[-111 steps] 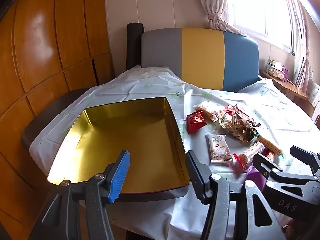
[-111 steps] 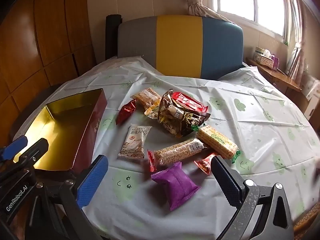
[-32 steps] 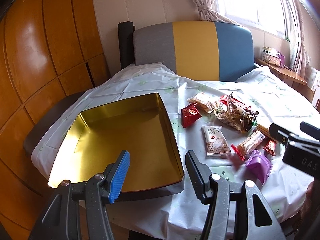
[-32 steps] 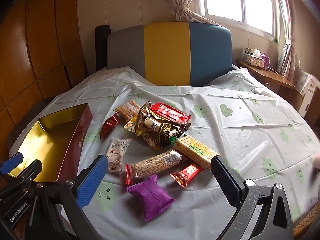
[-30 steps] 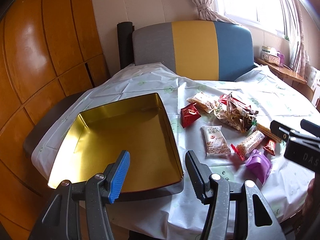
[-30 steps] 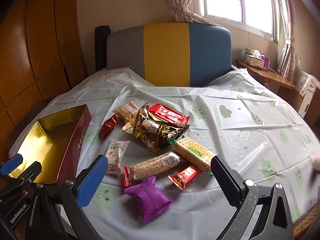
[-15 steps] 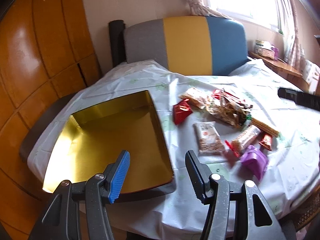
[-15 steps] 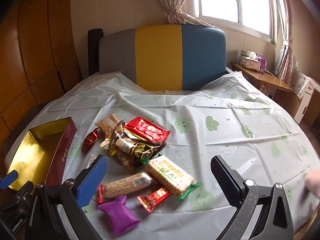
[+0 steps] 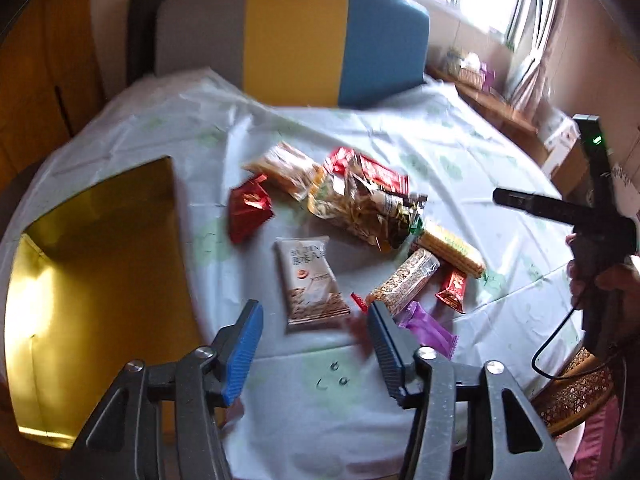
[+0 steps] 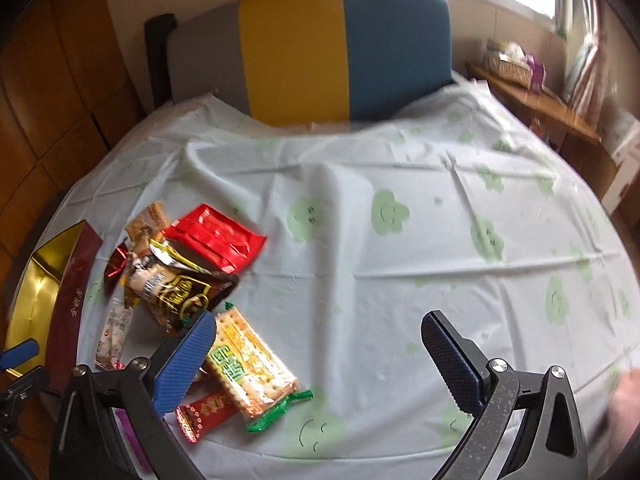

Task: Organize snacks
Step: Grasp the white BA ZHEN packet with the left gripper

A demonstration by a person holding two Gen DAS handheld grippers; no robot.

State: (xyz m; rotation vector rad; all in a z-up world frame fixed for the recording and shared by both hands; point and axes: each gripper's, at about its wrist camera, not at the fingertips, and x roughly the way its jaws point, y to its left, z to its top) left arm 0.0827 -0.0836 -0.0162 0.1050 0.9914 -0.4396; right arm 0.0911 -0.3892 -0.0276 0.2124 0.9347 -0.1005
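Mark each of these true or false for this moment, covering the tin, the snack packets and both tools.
1. The gold-lined tin already holds several snack packets. False: no packet shows inside it.
2. The left tool is shut on the white packet. False: its jaws stand apart, nothing between them, and have just been closing.
3. The right tool is open and holds nothing. True.
4. The purple packet lies on the tablecloth. True.
5. The green-ended cracker packet lies inside the tin. False: it lies on the tablecloth, near the right tool's blue-padded finger.
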